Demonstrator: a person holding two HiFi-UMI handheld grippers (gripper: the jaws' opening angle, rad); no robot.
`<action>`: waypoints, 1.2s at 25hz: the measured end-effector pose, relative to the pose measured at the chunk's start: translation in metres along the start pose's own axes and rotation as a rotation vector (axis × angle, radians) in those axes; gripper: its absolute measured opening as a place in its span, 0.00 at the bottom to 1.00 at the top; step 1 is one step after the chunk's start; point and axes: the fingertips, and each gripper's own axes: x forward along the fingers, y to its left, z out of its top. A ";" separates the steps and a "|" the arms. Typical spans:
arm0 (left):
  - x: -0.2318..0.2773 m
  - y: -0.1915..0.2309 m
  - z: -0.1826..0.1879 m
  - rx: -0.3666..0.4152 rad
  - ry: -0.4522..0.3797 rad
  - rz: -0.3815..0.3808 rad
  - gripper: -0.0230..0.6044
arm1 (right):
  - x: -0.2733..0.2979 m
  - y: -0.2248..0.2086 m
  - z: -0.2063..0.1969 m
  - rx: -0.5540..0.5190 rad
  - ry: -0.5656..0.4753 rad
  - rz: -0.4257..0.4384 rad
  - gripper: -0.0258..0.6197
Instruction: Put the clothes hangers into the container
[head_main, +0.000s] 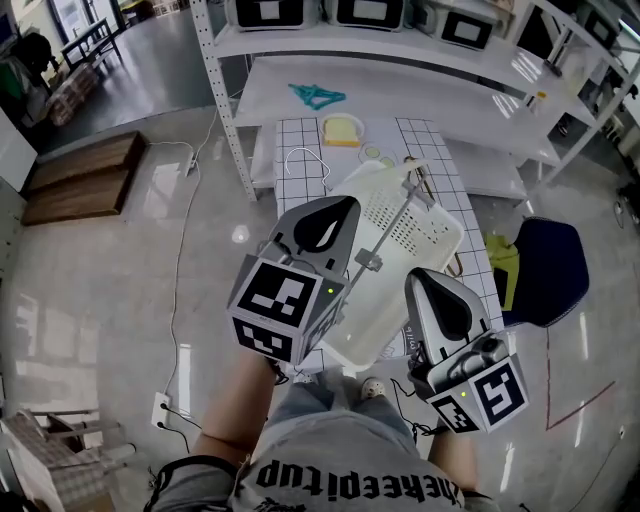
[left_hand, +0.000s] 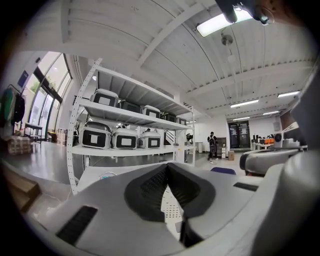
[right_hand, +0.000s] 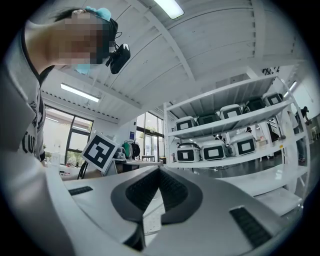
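we hold both tongs up over the table, both empty. the l gripper (head_main: 338, 212) is at 9 o'clock of the white perforated plastic container (head_main: 420, 225). in the left gripper view its dark ribbed pads (left_hand: 150, 187) meet at the tips, jaws closed on nothing. the r gripper (head_main: 435, 290) is at 6 o'clock of the container. its own view shows the same, pads (right_hand: 142, 192) touching at the tips w/ nothing between.

the container sits on the grid-pattern cloth table (head_main: 300, 135), turned at an angle to the table edges. a grey bar hanger w/ clips (head_main: 388, 232) lies diagonally over it. a thin white wire hanger (head_main: 305, 163) lies on the cloth at 11 o'clock of the container, apart from it. a teal plastic hanger (head_main: 318, 96) lies on the white shelf board (head_main: 430, 100) at 12 o'clock, well beyond the table's far edge.
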 end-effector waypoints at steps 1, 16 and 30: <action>-0.002 0.000 0.001 0.002 -0.001 0.004 0.06 | 0.001 0.001 0.000 0.001 0.001 0.009 0.04; -0.048 -0.008 -0.002 0.015 0.010 0.125 0.05 | 0.010 0.027 -0.003 0.018 0.002 0.190 0.04; -0.082 -0.024 -0.021 -0.007 0.031 0.231 0.05 | 0.007 0.052 -0.008 0.026 0.009 0.346 0.04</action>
